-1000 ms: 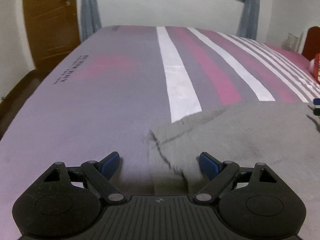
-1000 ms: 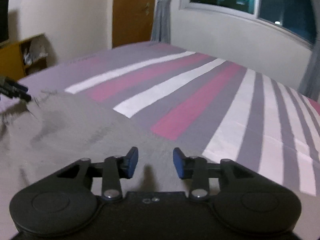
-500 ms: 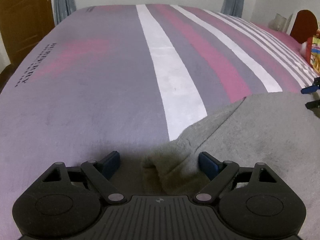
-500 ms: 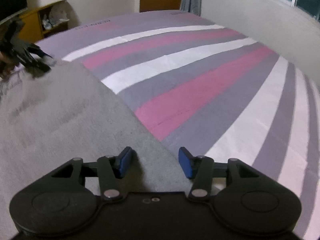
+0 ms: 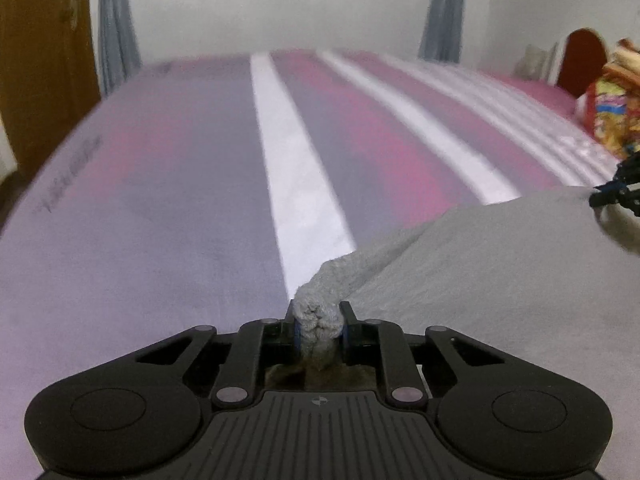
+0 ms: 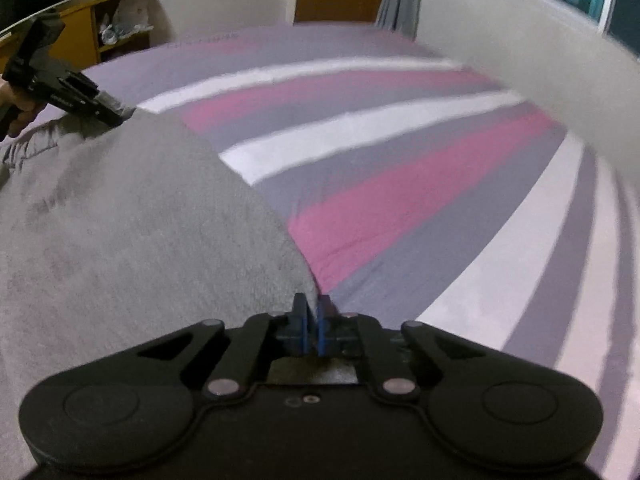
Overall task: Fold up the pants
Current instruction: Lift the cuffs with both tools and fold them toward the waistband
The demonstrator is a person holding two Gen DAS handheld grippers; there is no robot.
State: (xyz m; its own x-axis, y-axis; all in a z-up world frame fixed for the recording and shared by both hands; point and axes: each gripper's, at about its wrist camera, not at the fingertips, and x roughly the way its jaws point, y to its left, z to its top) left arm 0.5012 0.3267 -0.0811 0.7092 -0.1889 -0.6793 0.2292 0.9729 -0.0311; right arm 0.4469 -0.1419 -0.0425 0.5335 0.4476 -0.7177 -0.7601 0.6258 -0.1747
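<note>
Grey fleece pants (image 5: 492,280) lie on a striped bed, spread between the two grippers. My left gripper (image 5: 319,326) is shut on a bunched corner of the pants at one end. My right gripper (image 6: 312,330) is shut on a thin edge of the pants (image 6: 140,232) at the other end. The cloth rises from both grips and looks lifted off the bed. The right gripper also shows in the left wrist view (image 5: 618,194), and the left gripper shows in the right wrist view (image 6: 76,98).
The bed cover (image 5: 288,168) has grey, pink and white stripes and stretches far ahead. A wooden door (image 5: 44,60) and curtains stand beyond it. A colourful pillow (image 5: 616,112) lies at the right. A shelf (image 6: 108,36) stands by the wall.
Both grippers were open over the pants' edge; both have closed on it and raised it. The views have tilted up and blurred.
</note>
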